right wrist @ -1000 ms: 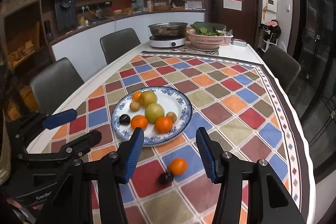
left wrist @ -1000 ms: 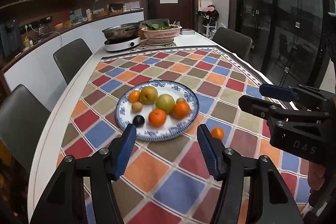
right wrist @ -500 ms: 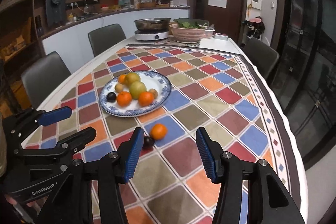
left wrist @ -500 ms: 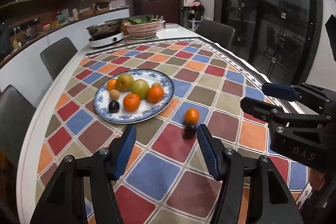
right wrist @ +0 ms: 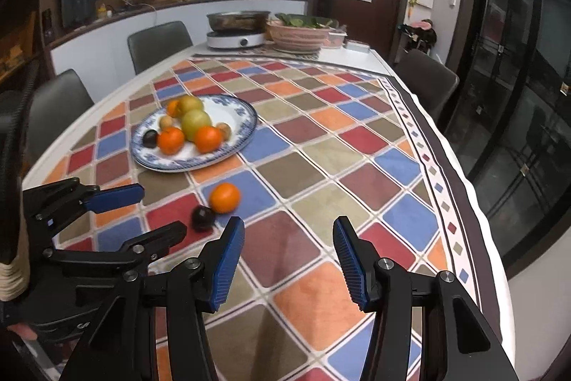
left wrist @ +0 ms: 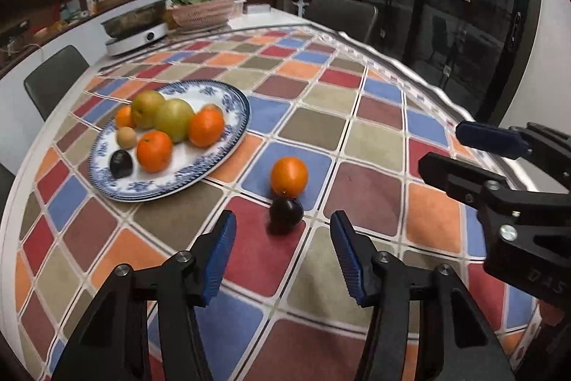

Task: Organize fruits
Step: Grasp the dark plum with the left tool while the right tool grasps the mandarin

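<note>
**Two Stray Fruits Lie Off the Plate as Grippers Hang Above the Checked Cloth**

A round blue-and-white patterned china plate (left wrist: pixel 233 116) sits on a long table covered by a multicoloured checked tablecloth (left wrist: pixel 371 174), carrying two yellow-green pears, several oranges, a small tan fruit and a dark plum. Off the plate, on the cloth just beside its near rim, lie a loose round orange (left wrist: pixel 289 176) and a small dark purple plum (left wrist: pixel 286 212), the two touching or nearly so; the orange rests on a blue square, the plum on a red one.

The left gripper (left wrist: pixel 282 256), black with blue ribbed pads, points down toward the plum, which lies ahead of its fingertips and not between them. Its jaws have just been closing and now stand partly apart with nothing in them. The right gripper (right wrist: pixel 289 256), of the same make, stands over bare cloth to the right of the two loose fruits, its jaws likewise partly apart and holding nothing.

At the table's far end stand a steel pan on a white electric cooker (right wrist: pixel 237 40) and a pink woven basket of green leaves (right wrist: pixel 299 34). Grey chairs (right wrist: pixel 158 43) line the sides.
</note>
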Available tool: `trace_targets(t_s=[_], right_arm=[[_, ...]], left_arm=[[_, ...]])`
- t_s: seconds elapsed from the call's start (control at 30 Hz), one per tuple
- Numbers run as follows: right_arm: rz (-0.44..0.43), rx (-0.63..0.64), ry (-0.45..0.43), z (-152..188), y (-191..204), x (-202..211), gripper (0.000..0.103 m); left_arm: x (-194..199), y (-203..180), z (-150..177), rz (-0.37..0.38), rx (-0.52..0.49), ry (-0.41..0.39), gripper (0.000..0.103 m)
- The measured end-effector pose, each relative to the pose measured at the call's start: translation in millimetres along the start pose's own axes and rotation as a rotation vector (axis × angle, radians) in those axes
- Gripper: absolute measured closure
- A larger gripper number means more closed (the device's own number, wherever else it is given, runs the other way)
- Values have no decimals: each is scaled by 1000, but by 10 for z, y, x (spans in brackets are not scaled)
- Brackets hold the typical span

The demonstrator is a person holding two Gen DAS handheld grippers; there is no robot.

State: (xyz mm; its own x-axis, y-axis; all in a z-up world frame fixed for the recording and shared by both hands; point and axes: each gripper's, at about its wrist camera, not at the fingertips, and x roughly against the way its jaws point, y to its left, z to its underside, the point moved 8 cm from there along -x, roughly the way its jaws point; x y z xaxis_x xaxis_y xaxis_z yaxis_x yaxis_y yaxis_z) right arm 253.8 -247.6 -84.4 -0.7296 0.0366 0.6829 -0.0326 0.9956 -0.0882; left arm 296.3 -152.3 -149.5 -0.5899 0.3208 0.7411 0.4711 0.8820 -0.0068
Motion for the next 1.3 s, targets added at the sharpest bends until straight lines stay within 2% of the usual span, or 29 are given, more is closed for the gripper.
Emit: trace_targets(t_s=[0.1,0.23,0.57,0.73,0.97,1.07,1.3], right_arm=[[3,-9,22,47,-40,-105,51],[0,-20,48,91,-81,-238,50],[-21,-54,77,131,-101,-421,50],[-32,-50,86,150,-59,-449,50],[-105,-49,92,101,82,-487,50],[-143,-27,97,66,208,-533,50],[-220,31,134,-32,538,-726,50]], left_arm=[[-142,-21,14,14,-2,32,56],[-277,14,-13,10,15,47,58],[-443,-10,-22,24,20,77,77],[-371,19,-33,23,26,65,77],[-123,251,-28,-79,44,55,77],[-29,386,4,-146,30,52,77],[60,645,27,-168,102,52,77]])
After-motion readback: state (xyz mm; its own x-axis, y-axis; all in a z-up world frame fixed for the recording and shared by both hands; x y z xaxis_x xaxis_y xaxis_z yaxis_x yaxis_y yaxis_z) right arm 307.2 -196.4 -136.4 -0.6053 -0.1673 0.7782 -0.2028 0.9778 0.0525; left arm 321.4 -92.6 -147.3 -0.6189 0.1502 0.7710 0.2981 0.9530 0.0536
